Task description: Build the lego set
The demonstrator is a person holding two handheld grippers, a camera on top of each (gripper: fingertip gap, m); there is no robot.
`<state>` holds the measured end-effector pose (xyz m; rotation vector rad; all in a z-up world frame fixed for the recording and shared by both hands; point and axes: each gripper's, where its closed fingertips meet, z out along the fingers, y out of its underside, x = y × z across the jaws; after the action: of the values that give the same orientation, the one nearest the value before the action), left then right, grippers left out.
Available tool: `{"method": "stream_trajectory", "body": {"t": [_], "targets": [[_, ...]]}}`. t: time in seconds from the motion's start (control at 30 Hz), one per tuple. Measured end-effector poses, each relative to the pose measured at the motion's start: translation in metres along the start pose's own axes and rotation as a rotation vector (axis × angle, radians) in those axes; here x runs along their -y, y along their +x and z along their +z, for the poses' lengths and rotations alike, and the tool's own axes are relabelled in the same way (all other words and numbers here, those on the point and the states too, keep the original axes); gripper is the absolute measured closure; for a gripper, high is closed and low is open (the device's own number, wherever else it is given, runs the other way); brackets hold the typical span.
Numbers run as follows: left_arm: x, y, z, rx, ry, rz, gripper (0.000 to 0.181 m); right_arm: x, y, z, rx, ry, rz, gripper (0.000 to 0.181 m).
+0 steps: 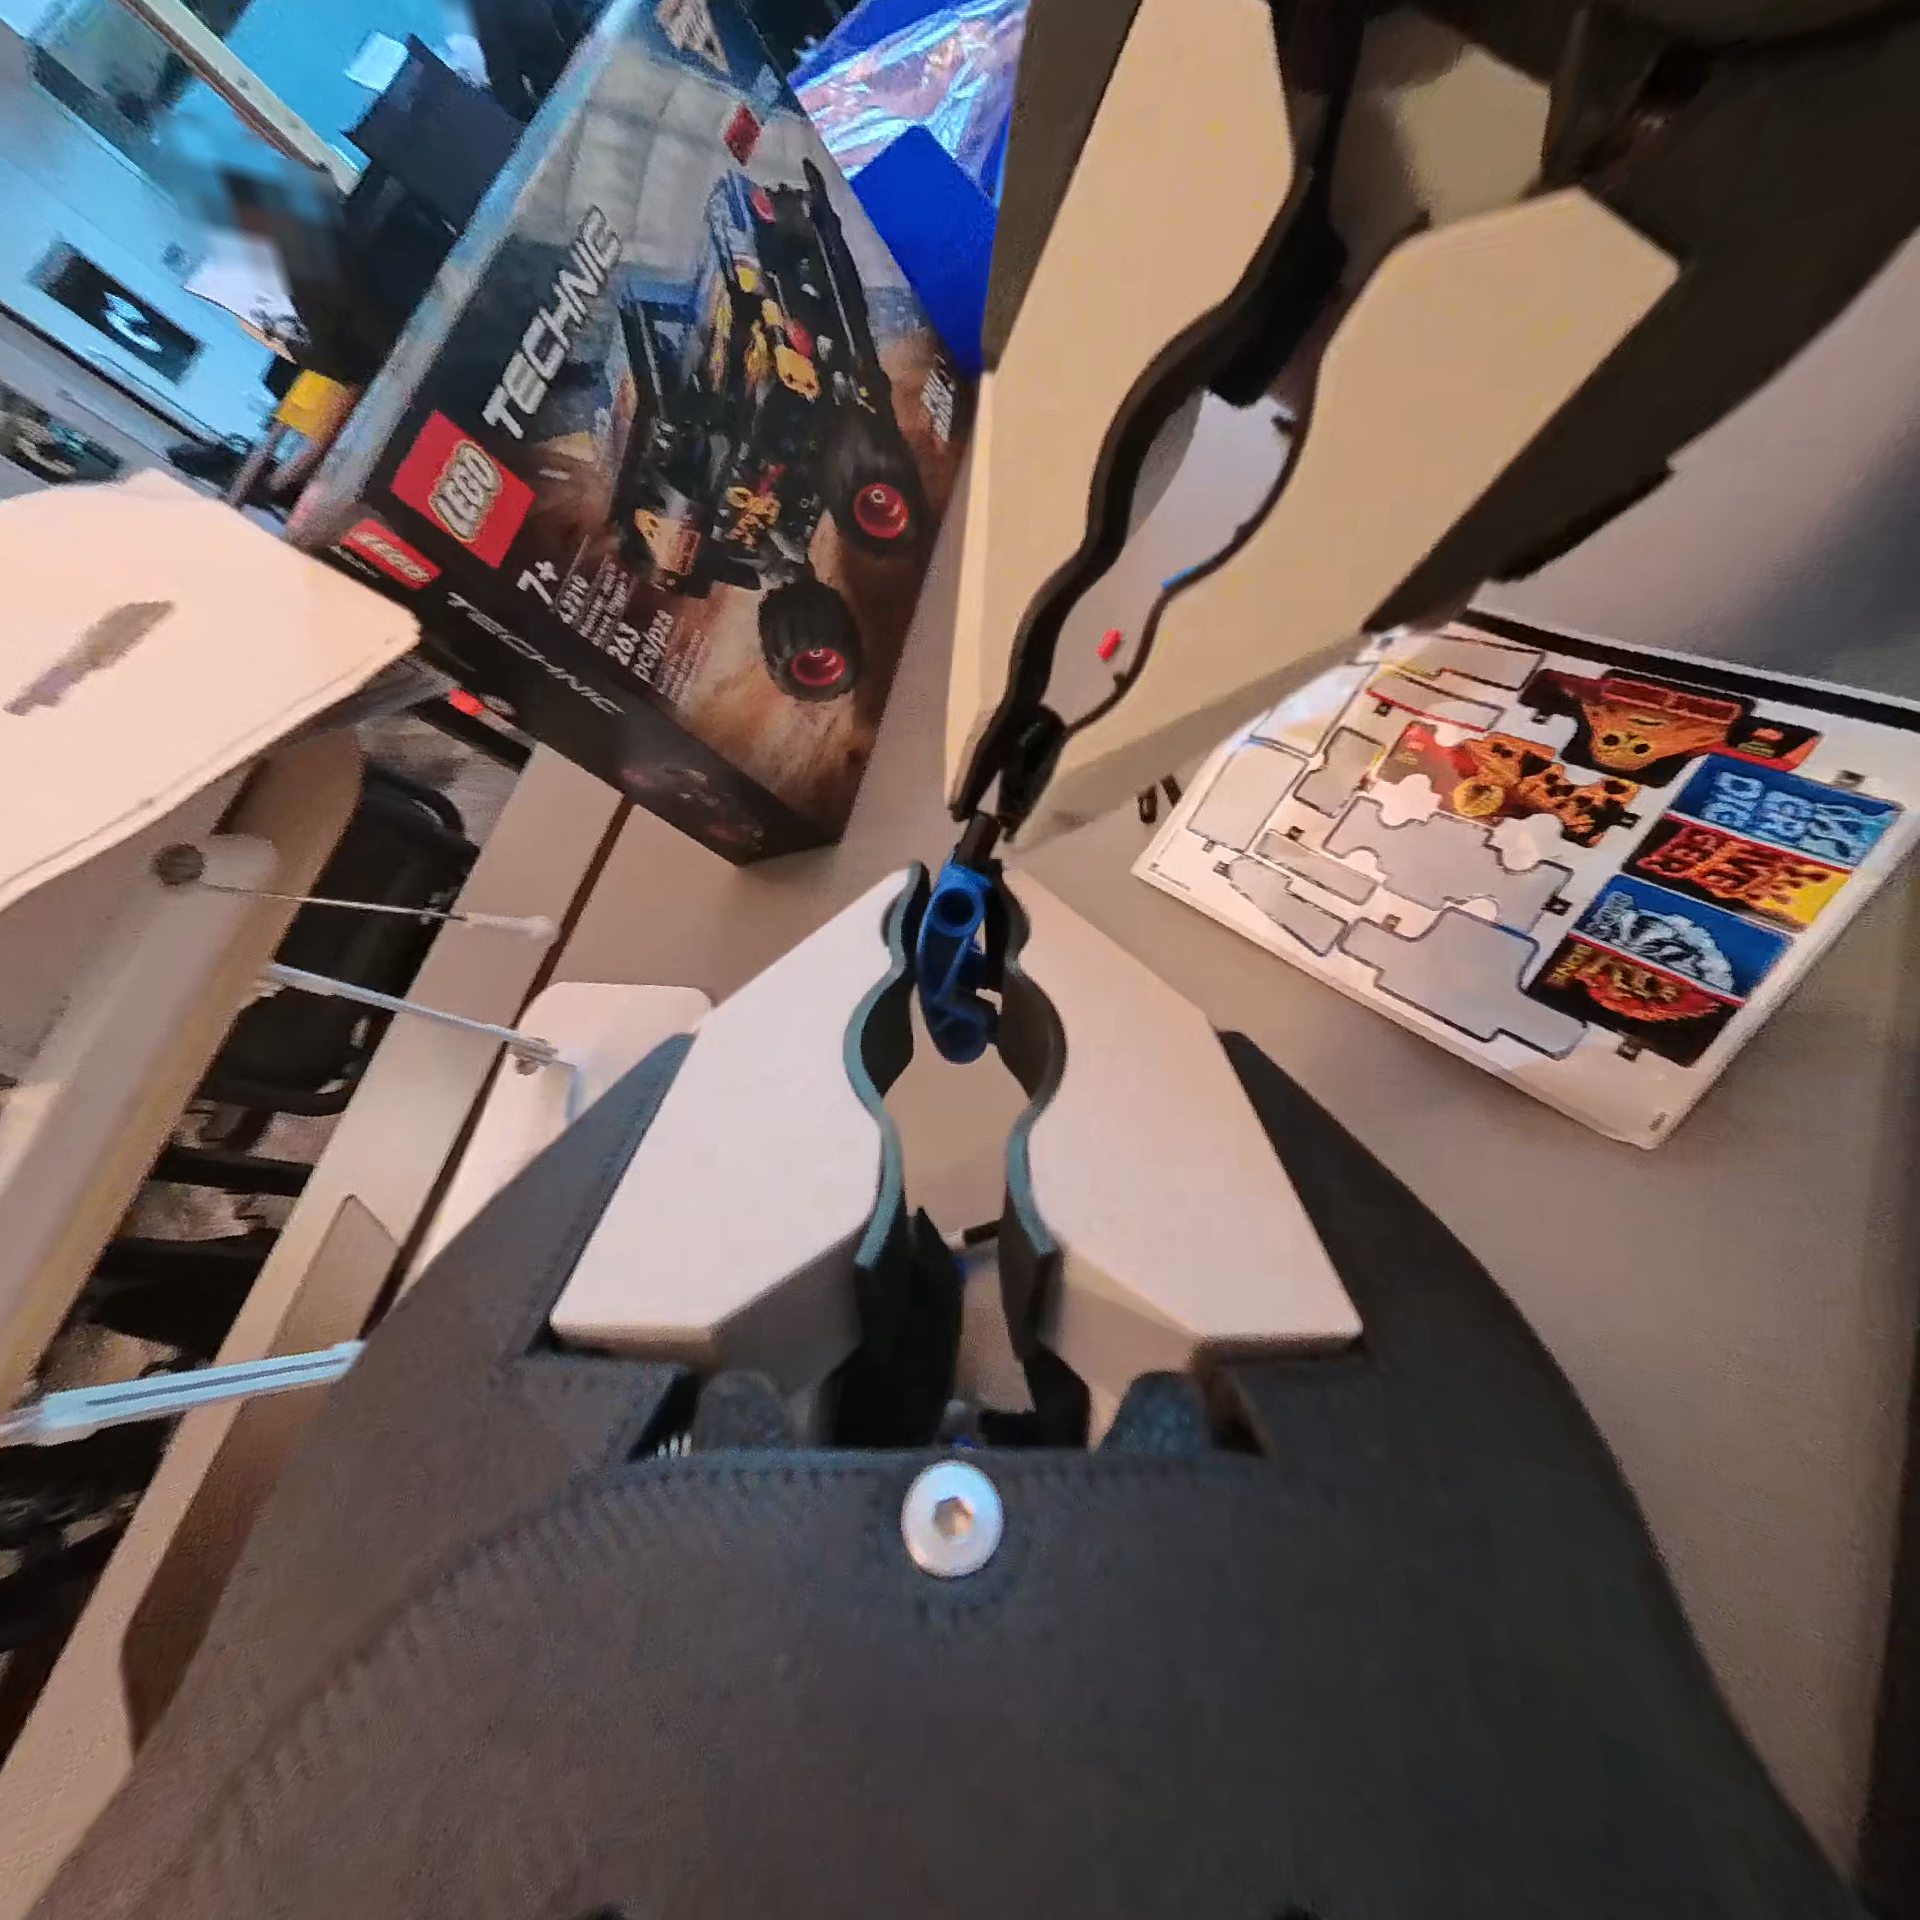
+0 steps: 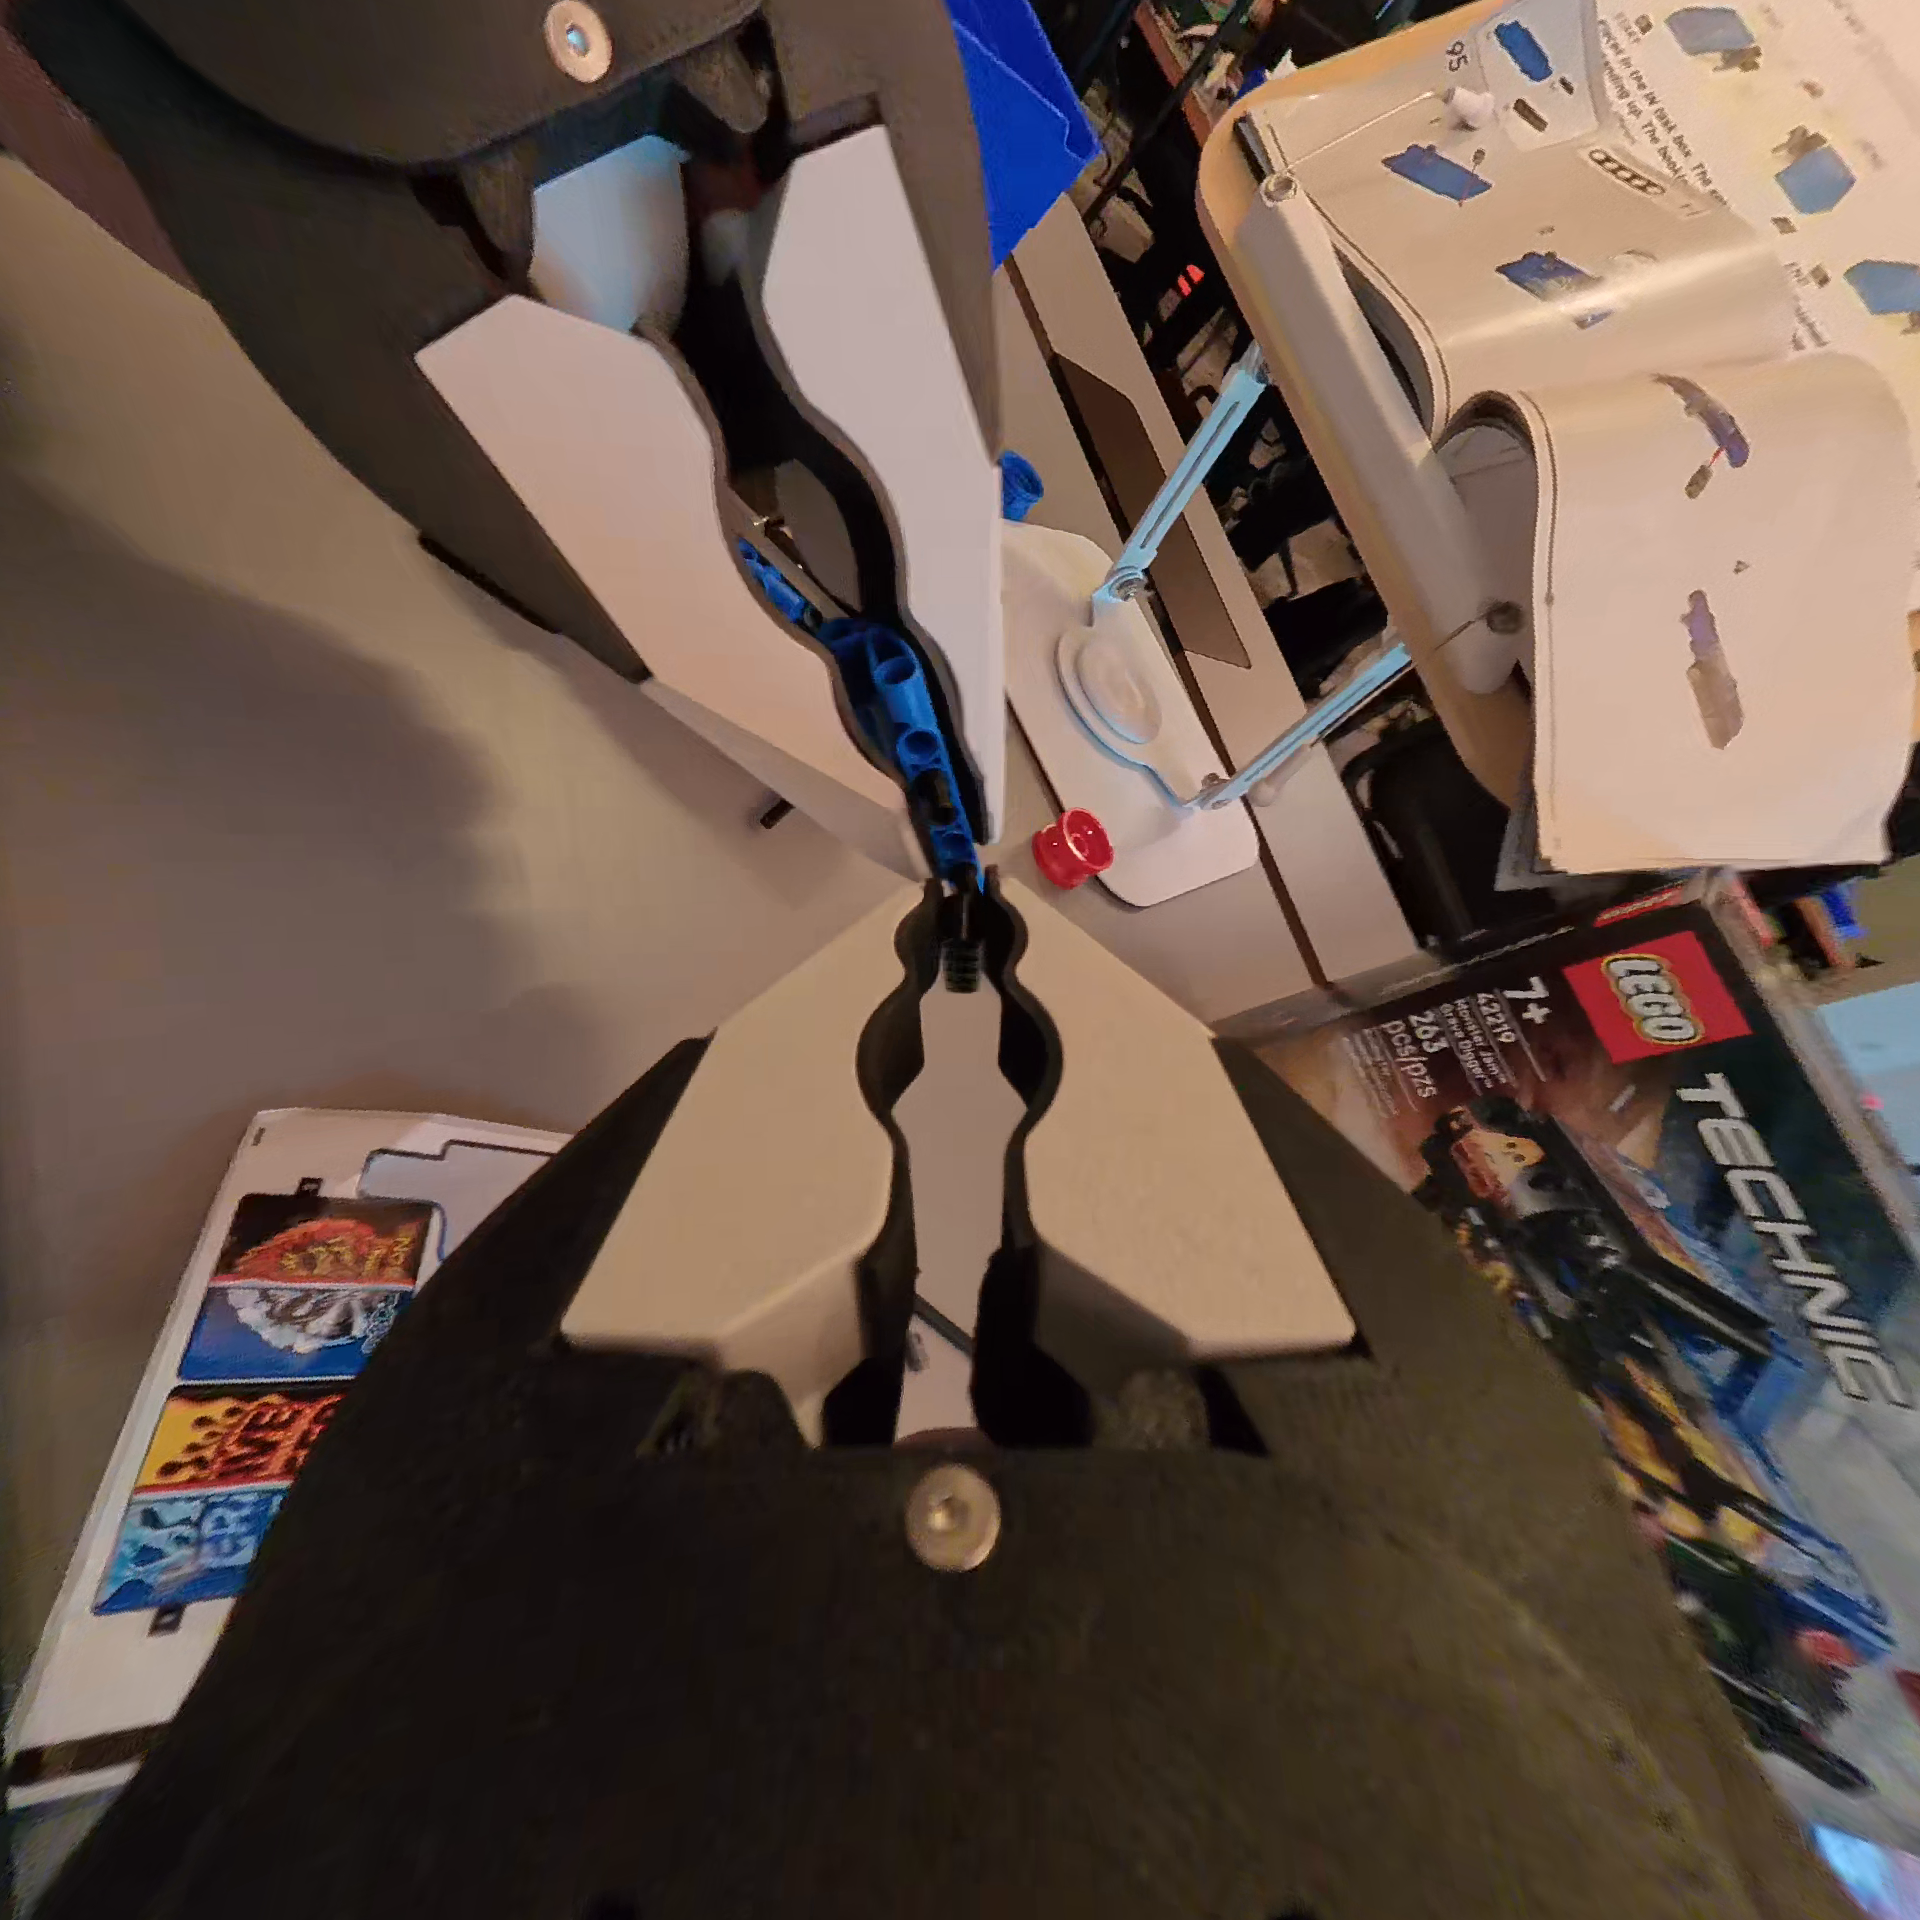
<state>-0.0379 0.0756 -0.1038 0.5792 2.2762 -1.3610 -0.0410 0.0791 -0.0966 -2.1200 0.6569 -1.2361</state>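
My left gripper [image 1: 961, 914] is shut on a blue beam [image 1: 958, 966], held above the table. My right gripper [image 2: 961, 935] is shut on a small black pin [image 2: 962, 958]. The two grippers meet tip to tip. In the left wrist view the right gripper [image 1: 997, 790] comes down from the top, and its black pin [image 1: 977, 834] touches the top end of the blue beam. In the right wrist view the left gripper [image 2: 951, 852] comes in from the upper left with the blue beam [image 2: 894, 707] between its fingers.
The set's box [image 1: 665, 499] stands behind the grippers. A sticker sheet [image 1: 1538, 862] lies on the table at the right. A white stand [image 2: 1143, 727] holds an open instruction booklet [image 2: 1662, 520]. A small red piece [image 2: 1072, 849] lies by the stand's foot. My left and right fingertips are right by each other. The small red piece [image 2: 1072, 849] is about 20 cm from both grippers' fingertips.
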Motion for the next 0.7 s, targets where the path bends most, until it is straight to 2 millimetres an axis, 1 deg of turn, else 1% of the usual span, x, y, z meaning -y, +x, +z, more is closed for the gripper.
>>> {"method": "stream_trajectory", "body": {"t": [0.07, 0.1, 0.17, 0.3, 0.33, 0.37, 0.4, 0.47, 0.5, 0.53, 0.6, 0.63, 0.67, 0.7], "targets": [[-0.006, 0.001, 0.002, -0.015, -0.024, -0.01, 0.172, -0.004, -0.005, -0.001, 0.083, 0.018, 0.082, 0.176], [-0.009, 0.001, 0.002, -0.019, -0.037, -0.013, 0.172, -0.011, -0.009, -0.001, 0.136, 0.003, 0.113, 0.176], [-0.013, 0.001, 0.003, -0.039, -0.056, -0.03, 0.172, -0.031, -0.017, 0.002, 0.19, -0.074, 0.097, 0.176], [-0.024, 0.011, 0.007, -0.097, -0.108, -0.032, 0.172, -0.06, -0.053, -0.002, 0.411, -0.205, 0.125, 0.176], [-0.024, 0.013, 0.008, -0.104, -0.113, -0.029, 0.172, -0.065, -0.058, -0.002, 0.437, -0.231, 0.122, 0.176], [-0.024, 0.015, 0.008, -0.113, -0.112, -0.03, 0.173, -0.068, -0.065, -0.003, 0.468, -0.254, 0.124, 0.172], [-0.024, 0.017, 0.009, -0.121, -0.114, -0.033, 0.173, -0.071, -0.07, -0.001, 0.493, -0.276, 0.139, 0.163], [-0.025, 0.017, 0.009, -0.127, -0.118, -0.036, 0.173, -0.081, -0.08, 0.001, 0.536, -0.339, 0.158, 0.141], [-0.026, 0.018, 0.008, -0.131, -0.119, -0.039, 0.173, -0.084, -0.082, 0.001, 0.539, -0.354, 0.153, 0.137], [-0.026, 0.019, 0.008, -0.139, -0.12, -0.042, 0.173, -0.083, -0.082, 0.002, 0.537, -0.341, 0.158, 0.136], [-0.026, 0.02, 0.008, -0.146, -0.122, -0.04, 0.172, -0.075, -0.08, 0.0, 0.557, -0.296, 0.202, 0.129], [-0.026, 0.021, 0.007, -0.15, -0.125, -0.038, 0.172, -0.072, -0.078, -0.002, 0.559, -0.277, 0.219, 0.131], [-0.026, 0.021, 0.007, -0.154, -0.125, -0.037, 0.172, -0.071, -0.076, -0.004, 0.558, -0.261, 0.217, 0.142], [-0.027, 0.022, 0.007, -0.161, -0.126, -0.039, 0.172, -0.072, -0.074, -0.007, 0.554, -0.254, 0.208, 0.147]]}}
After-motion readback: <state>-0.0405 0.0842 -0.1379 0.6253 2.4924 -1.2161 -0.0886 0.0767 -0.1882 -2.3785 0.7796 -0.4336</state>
